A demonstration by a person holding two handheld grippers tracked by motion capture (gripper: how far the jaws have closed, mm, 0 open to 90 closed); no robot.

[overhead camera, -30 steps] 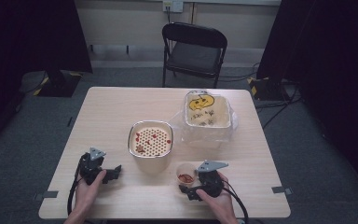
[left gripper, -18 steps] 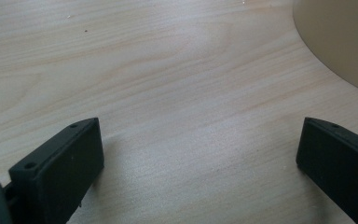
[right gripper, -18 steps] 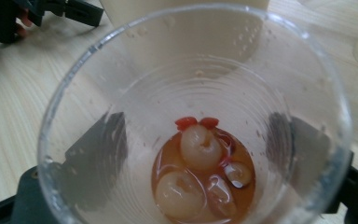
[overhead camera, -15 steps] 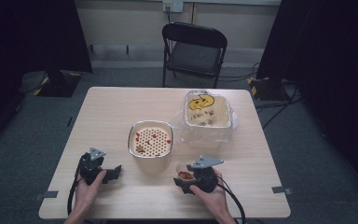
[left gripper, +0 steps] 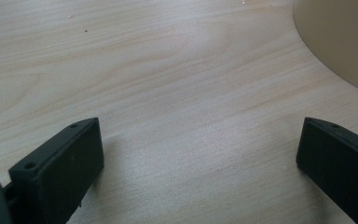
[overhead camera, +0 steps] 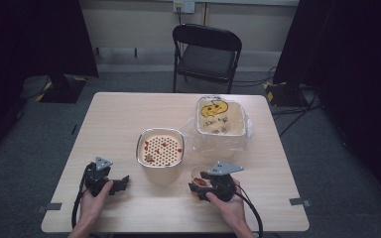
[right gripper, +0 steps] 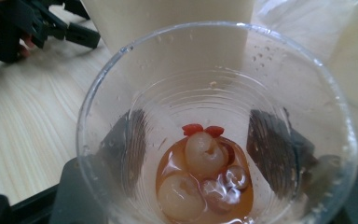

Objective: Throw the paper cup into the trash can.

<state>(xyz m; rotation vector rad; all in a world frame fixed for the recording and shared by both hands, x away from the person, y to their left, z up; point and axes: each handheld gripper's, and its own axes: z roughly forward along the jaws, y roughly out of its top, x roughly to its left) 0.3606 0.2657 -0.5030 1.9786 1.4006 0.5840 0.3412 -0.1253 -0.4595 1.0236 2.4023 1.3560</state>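
Right at the near edge of the table [overhead camera: 129, 114], the right gripper [overhead camera: 202, 187] has a clear plastic cup [right gripper: 214, 126] between its jaws. They have just been closing, and in the right gripper view both black jaws sit against the cup's walls, pinching it low down. The cup stands near and right of centre, tipped a little toward the camera that looks into it. In its bottom there is amber liquid with pale round fruits [right gripper: 200, 151] and a couple of red berries [right gripper: 193, 129].

That cup looks thin and soft-walled. A hard squeeze would likely buckle it, and the wet walls could slip. It looks light, but the liquid can slosh, so a gentle hold on opposite sides below the rim seems the best bet.

Over at near left, the left gripper [overhead camera: 110, 181] rests on the wood with jaws spread wide and nothing between them.

Further in, mid-table, stands a beige container with a perforated strainer top [overhead camera: 161, 148]. Beyond it, to the right, a second tub sits in clear plastic wrap [overhead camera: 221, 119]. Past the far edge stands a black chair [overhead camera: 206, 54].
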